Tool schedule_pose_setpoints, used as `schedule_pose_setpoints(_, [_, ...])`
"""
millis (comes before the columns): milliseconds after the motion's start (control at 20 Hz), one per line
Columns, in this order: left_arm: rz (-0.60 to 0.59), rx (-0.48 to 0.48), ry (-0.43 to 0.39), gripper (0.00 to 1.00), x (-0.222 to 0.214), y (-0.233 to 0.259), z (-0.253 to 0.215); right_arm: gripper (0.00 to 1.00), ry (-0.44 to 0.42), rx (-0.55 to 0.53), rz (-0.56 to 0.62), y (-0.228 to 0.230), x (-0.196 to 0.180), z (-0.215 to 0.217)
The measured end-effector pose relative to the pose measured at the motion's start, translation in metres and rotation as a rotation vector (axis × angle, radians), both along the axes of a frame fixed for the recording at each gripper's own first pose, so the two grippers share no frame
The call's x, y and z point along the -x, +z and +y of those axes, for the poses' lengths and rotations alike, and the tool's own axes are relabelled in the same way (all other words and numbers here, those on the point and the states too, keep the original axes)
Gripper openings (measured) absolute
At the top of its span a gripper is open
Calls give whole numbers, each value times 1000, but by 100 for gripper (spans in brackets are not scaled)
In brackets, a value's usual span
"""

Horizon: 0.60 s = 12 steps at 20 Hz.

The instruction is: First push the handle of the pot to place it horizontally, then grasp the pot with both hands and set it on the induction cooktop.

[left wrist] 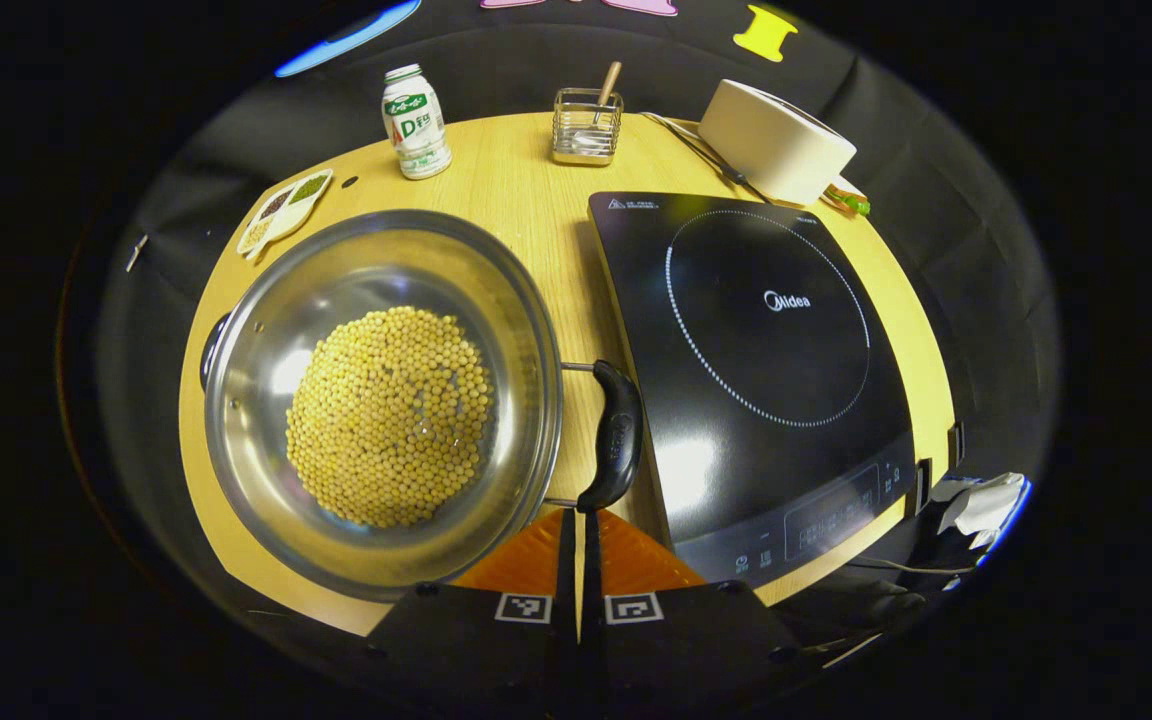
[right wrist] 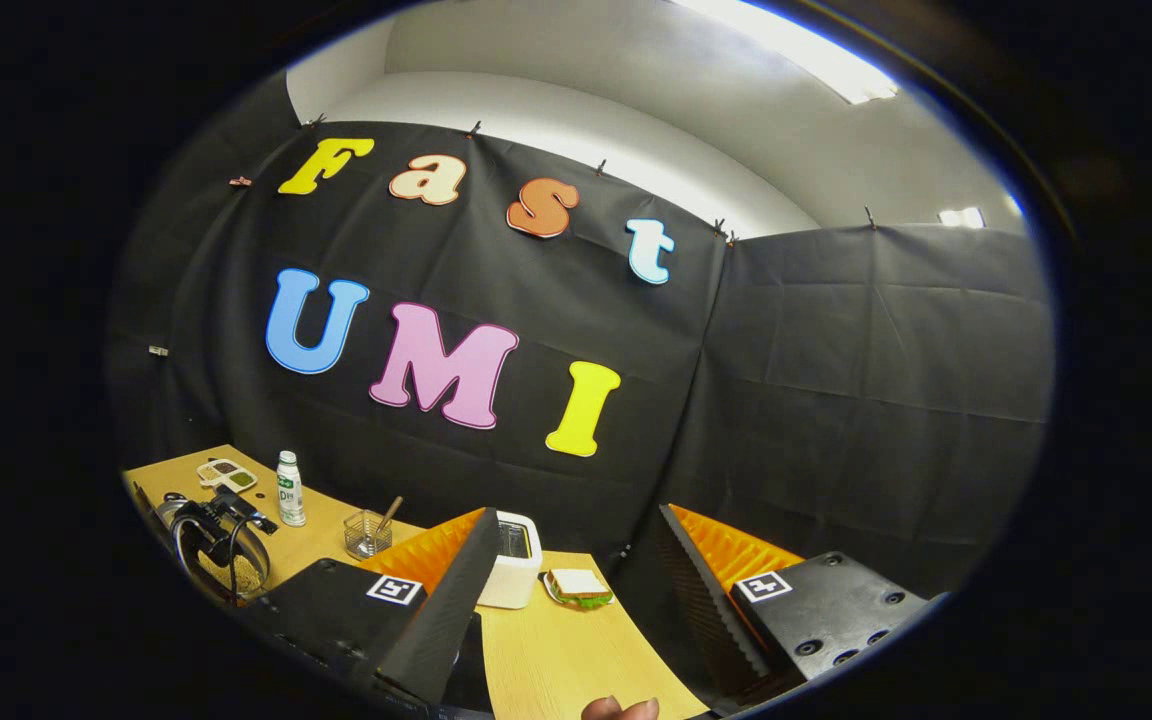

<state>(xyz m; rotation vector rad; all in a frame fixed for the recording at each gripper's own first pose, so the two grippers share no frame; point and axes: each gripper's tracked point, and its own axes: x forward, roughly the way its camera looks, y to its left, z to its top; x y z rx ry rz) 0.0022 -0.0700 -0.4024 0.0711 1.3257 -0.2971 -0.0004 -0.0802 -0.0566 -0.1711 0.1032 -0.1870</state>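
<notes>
The pot [left wrist: 381,400] is sitting on the table [left wrist: 526,180], full of beans [left wrist: 388,415], just left of the cooktop [left wrist: 756,370] and not yet on it. Its 2 handles are lying left and right, so I am judging the push done or nearly so; the 2-handed lift is what I am still facing. My left gripper [left wrist: 578,525] is pressing its fingers together, touching the lower end of the right handle [left wrist: 616,435] rather than clasping it. My right gripper [right wrist: 576,580] is hanging wide open, well apart from the pot, aiming at the toaster [right wrist: 514,560].
</notes>
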Motion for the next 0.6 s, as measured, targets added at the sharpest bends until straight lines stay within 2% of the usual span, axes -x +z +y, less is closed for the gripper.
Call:
schedule_pose_setpoints(400, [-37,-9,9,5,-43,-1,-10,98,-27,9,19,-6,-3,-7])
schedule_pose_setpoints(600, [-53,-9,17,5,-45,1,-11,98,-35,6,23,-8,2,-7])
